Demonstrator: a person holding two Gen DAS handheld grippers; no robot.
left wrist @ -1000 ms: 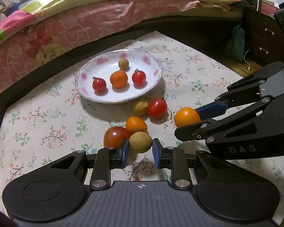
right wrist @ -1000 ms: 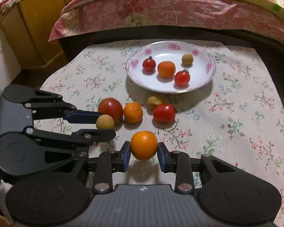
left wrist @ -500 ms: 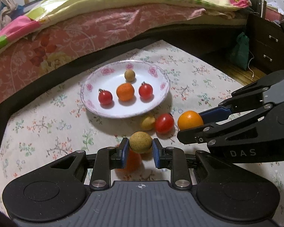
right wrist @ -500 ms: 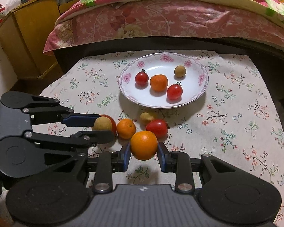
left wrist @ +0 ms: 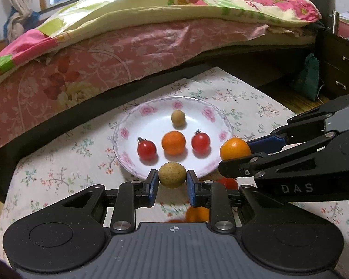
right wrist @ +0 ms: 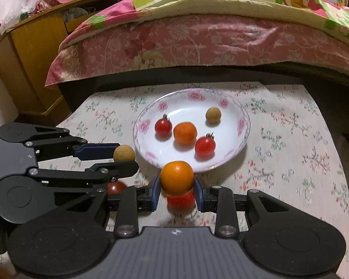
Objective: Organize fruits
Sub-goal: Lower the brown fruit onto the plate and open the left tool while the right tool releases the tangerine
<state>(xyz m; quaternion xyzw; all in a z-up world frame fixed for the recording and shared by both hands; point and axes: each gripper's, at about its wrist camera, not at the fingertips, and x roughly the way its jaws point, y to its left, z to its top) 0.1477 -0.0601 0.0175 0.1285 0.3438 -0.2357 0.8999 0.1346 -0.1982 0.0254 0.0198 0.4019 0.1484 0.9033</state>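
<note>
On the floral tablecloth (left wrist: 58, 176) in front of the bed (left wrist: 104, 53) sat the white plate (left wrist: 125, 150) with pink flowers on its rim. From the left wrist view we saw our left gripper (left wrist: 172, 182) clenched on a tan round fruit (left wrist: 172, 174), its blue pads pressing both sides, held at the plate's six o'clock edge. Our right gripper (right wrist: 177, 187) gripped an orange (right wrist: 177, 178) the same way, also at the plate's near edge; from the left view that orange (left wrist: 235, 149) hung at the plate's three o'clock rim. Inside the plate lay four fruits: a small orange (left wrist: 173, 143) at the centre, a cherry tomato (left wrist: 146, 150) at its nine o'clock, another tomato (left wrist: 200, 141) at its three o'clock, and a tan fruit (left wrist: 178, 117) at twelve. Below the grippers we glimpsed blurred red and orange fruits (right wrist: 180, 201) lying on the cloth.
</note>
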